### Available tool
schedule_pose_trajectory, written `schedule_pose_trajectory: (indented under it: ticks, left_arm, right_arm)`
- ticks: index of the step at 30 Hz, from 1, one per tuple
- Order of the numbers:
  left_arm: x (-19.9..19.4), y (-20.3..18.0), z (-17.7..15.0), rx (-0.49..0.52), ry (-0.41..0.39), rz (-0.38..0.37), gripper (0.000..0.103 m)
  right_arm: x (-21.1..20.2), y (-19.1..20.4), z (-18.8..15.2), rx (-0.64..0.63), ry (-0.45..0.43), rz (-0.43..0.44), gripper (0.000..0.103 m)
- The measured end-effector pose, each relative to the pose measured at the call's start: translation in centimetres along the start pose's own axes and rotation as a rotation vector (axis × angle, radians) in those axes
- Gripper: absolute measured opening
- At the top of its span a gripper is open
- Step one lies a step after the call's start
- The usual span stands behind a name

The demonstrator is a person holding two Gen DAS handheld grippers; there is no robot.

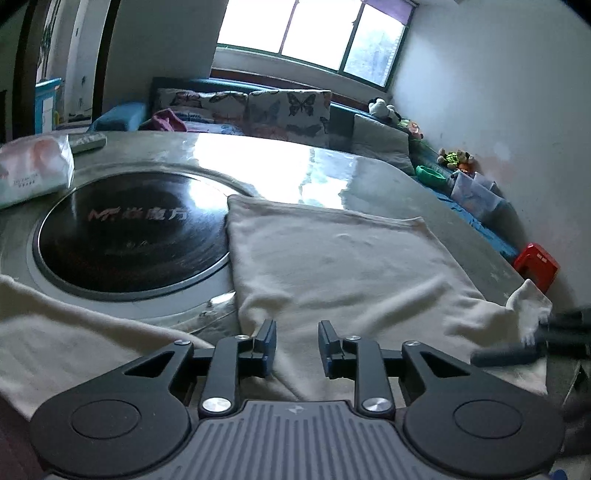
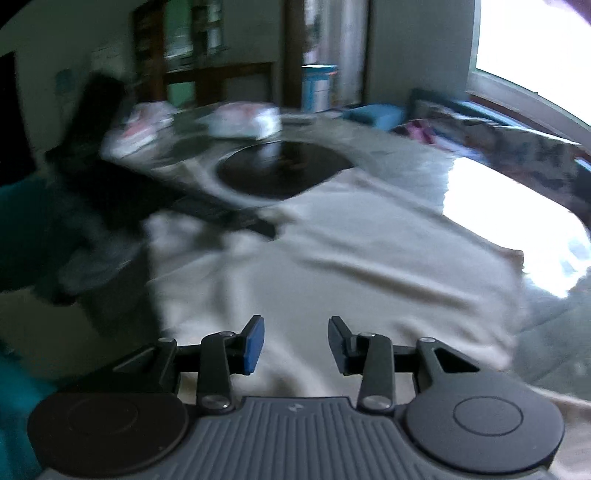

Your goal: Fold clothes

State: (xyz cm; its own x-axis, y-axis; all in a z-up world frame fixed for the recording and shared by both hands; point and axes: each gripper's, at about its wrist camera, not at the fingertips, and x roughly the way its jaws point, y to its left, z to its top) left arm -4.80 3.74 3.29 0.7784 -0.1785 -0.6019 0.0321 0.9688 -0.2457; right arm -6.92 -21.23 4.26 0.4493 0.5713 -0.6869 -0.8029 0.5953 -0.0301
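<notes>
The cream garment (image 1: 343, 258) lies on the round glass table (image 1: 332, 162), partly folded – one panel flat, a loose flap trailing left over the dark inset hob (image 1: 133, 229); further folds appear outstanding. Left gripper (image 1: 297, 345) and right gripper (image 2: 295, 343) hover with jaws spread, nothing between them – sofa (image 1: 258, 110) and window (image 1: 314, 33) beyond

A cream-white garment (image 1: 343, 266) lies spread flat on the table (image 1: 280, 158), filling the middle and lower frame. Its upper left corner overlaps the round black plate (image 1: 133, 236), and shallow wrinkles cross it.
</notes>
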Motion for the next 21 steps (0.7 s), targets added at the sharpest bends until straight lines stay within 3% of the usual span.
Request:
schedule_pose_trajectory:
  ticks: [6,9,13,21]
  left_arm:
    - [-0.4,-2.8,-0.3,0.067,0.015,-0.107,0.027]
    - [-0.1,-4.6,-0.6,0.111,0.041,-0.166,0.027]
    - [0.7,-6.7,-0.9,0.157,0.072,-0.231,0.027]
    - [1.2,-9.4,-2.9,0.243,0.104,-0.305,0.030]
  right_arm:
    - [1.2,-4.4,-1.3,0.094,0.038,-0.154,0.039]
    - [0.8,-5.6,-1.9,0.144,0.048,-0.150,0.040]
    - [0.0,-5.8,-1.6,0.119,0.057,-0.160,0.040]
    - [1.5,-7.0,1.4,0.138,0.010,-0.125,0.040]
